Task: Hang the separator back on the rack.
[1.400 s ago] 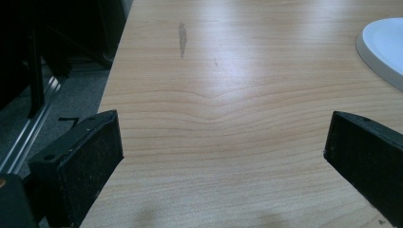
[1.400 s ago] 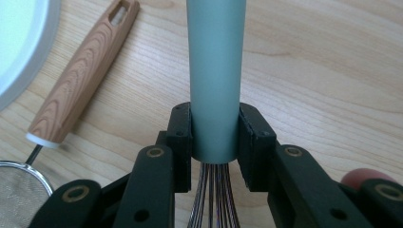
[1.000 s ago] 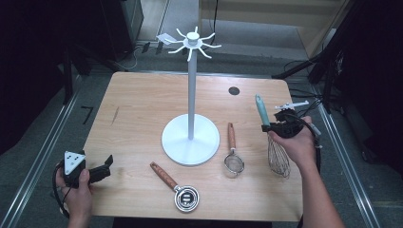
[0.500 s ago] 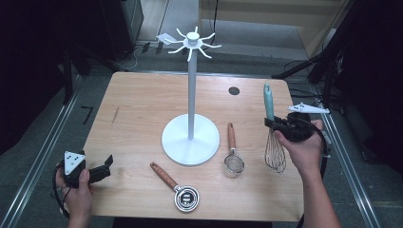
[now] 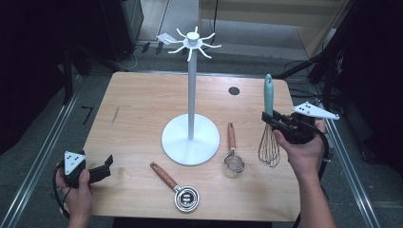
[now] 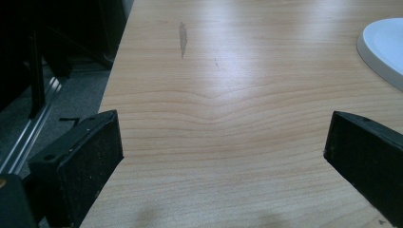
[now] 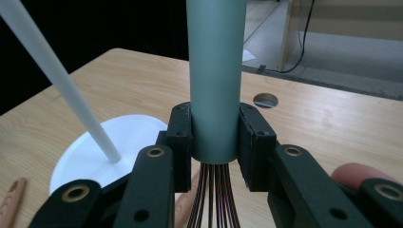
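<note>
Right gripper (image 5: 272,119) pinches whisk (image 5: 269,128) at handle base, held upright, lifted off table (image 5: 142,109) beside stand (image 5: 191,95); hanging on hook pending; left gripper (image 5: 105,164) spread, idle; strainer (image 5: 233,159), measuring cup (image 5: 178,190) remain.

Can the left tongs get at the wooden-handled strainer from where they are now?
Probably yes. The left tongs are open and empty at the table's near left corner. The strainer lies flat beyond the measuring spoon and beside the stand's base, so they would pass over or between those.
</note>
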{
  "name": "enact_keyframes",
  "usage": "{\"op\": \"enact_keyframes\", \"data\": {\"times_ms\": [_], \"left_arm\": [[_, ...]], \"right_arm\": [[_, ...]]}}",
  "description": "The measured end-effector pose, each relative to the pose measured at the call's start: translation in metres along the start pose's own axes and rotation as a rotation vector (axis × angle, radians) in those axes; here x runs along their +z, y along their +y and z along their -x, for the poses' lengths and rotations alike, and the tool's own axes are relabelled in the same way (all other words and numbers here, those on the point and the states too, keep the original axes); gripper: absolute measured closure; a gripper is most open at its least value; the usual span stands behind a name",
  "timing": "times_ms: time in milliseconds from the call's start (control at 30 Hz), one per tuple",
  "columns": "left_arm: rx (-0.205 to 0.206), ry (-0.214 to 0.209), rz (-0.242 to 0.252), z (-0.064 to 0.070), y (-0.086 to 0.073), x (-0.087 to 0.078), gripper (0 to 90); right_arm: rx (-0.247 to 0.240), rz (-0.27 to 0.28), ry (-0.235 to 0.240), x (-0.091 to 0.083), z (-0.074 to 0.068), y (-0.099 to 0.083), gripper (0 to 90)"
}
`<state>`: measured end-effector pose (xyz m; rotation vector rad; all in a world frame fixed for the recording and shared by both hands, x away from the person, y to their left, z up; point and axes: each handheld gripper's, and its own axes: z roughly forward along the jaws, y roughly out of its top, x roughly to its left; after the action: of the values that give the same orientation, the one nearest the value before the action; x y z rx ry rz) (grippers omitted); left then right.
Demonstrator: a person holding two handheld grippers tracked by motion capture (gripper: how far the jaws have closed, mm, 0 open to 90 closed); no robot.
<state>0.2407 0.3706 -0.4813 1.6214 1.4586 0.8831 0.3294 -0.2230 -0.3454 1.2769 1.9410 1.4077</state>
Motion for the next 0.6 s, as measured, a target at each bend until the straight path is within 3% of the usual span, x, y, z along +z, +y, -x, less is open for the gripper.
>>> {"op": "enact_keyframes", "data": {"times_ms": [200,600], "left_arm": [[0.000,0.000,0.000,0.000,0.000,0.000,0.0],[-0.007,0.000,0.007,0.000,0.000,0.000,0.0]], "right_arm": [[-0.013,0.037,0.053,-0.003,-0.013,0.006,71.0],[-0.028,0.094,0.107,-0.007,-0.029,0.013,71.0]]}}
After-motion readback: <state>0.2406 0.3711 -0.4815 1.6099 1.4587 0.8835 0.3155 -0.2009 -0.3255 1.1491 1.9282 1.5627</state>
